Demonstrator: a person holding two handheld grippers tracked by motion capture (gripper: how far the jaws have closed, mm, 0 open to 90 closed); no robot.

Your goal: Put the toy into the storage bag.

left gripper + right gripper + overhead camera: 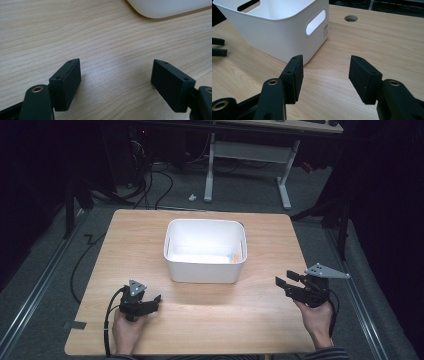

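Hand-held gripper left and right both rest jaws apart, empty, over the bench; judged next: approach the white handled bin ahead squarely.

Thing: white plastic bin, rectangular with rounded corners and an open top
Handles: a slot-shaped cut-out in each short end wall
Pose: upright, standing flat on the wooden table
Place: middle of the table, a little toward the far edge
Contents: something small and orange-tinted lies at the bottom by the right wall, too small to identify
Label: a small sticker low on the end wall under one handle slot
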